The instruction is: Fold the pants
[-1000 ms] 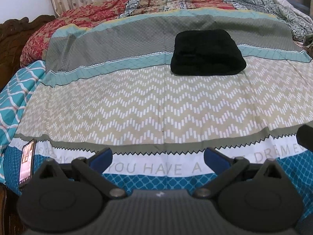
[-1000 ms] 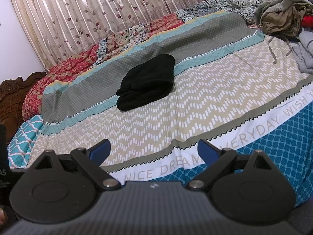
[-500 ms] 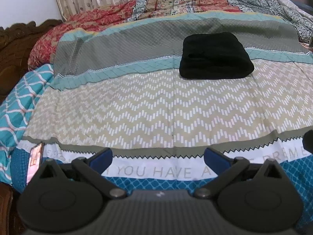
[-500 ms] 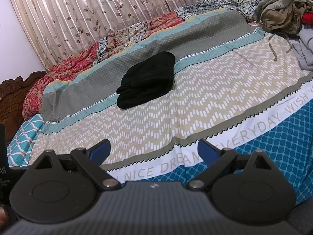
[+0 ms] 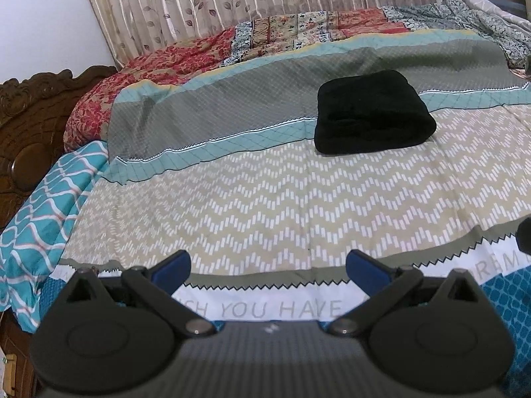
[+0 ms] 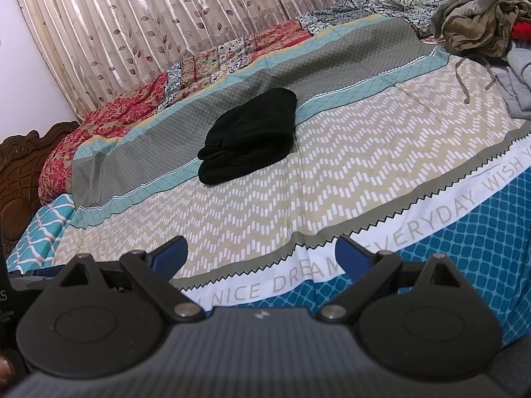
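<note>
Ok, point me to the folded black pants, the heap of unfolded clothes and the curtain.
folded black pants (image 5: 373,112), left wrist view, middle of the top layer.
heap of unfolded clothes (image 6: 478,23), right wrist view, the olive garment on top.
curtain (image 6: 132,26), right wrist view, a leaf-printed pleat.

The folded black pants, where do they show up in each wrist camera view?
Left wrist: folded black pants upper right of centre.
Right wrist: pants upper centre-left.
Shared landmark: the teal stripe of the bedspread that they lie across.
</note>
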A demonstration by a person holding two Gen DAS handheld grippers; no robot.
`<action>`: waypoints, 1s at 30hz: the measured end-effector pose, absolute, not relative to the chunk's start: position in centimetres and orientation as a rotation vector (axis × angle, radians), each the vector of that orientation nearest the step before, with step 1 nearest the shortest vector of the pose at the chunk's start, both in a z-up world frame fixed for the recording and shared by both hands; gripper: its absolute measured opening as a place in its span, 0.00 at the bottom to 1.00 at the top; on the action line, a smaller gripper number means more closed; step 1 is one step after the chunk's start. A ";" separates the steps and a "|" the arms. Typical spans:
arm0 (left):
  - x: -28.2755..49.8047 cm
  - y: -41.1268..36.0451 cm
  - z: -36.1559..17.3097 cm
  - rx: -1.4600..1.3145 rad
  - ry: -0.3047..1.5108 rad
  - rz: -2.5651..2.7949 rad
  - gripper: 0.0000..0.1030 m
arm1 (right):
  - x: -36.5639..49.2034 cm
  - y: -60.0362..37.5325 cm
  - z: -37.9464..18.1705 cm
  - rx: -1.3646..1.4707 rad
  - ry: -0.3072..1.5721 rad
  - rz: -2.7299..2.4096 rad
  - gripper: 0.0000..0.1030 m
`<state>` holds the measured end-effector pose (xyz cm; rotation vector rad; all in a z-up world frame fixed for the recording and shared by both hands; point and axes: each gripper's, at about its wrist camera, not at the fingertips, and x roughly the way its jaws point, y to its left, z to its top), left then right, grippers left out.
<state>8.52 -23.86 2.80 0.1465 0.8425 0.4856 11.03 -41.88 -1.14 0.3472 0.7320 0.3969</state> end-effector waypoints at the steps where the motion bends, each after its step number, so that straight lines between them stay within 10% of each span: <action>1: 8.5 -23.9 2.8 0.147 0.842 0.485 1.00 | 11.0 -41.9 -1.1 0.347 0.732 0.397 0.94; 30: 9.1 -23.7 1.3 0.080 0.988 0.424 1.00 | 10.8 -41.7 -0.8 0.349 0.728 0.398 0.94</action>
